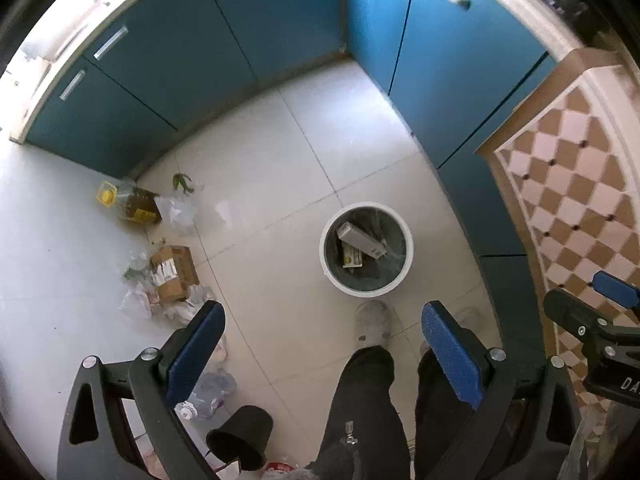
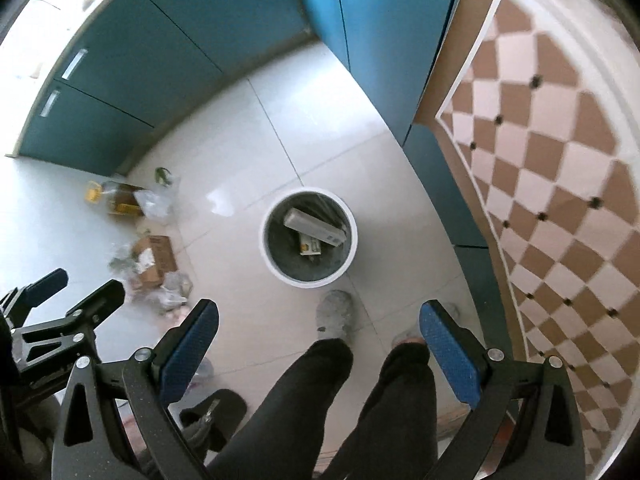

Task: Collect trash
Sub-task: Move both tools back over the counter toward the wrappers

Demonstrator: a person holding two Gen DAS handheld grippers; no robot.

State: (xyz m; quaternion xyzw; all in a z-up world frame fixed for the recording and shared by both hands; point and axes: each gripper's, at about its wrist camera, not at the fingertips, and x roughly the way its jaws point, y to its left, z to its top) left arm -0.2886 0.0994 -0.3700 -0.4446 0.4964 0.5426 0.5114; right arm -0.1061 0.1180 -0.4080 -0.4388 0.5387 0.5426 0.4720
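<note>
A white round bin [image 1: 366,247] [image 2: 308,238] with a dark liner stands on the pale tile floor and holds a grey carton [image 1: 361,239] and a small yellow-marked box. Trash lies to its left: a cardboard box [image 1: 175,272] [image 2: 154,259], an oil bottle with a yellow cap [image 1: 127,202] [image 2: 114,199], crumpled clear plastic [image 1: 180,210], a green scrap [image 1: 182,181] and a plastic bottle [image 1: 208,394]. My left gripper [image 1: 324,354] hangs open high above the floor, empty. My right gripper [image 2: 320,354] is open and empty too, above the person's legs.
Blue cabinets [image 1: 248,40] line the back and right. A checkered brown and white wall [image 2: 560,160] rises on the right. The person's dark trouser legs [image 2: 304,408] and grey slippers [image 1: 372,322] stand just before the bin. A black pot [image 1: 242,434] lies tipped by the feet.
</note>
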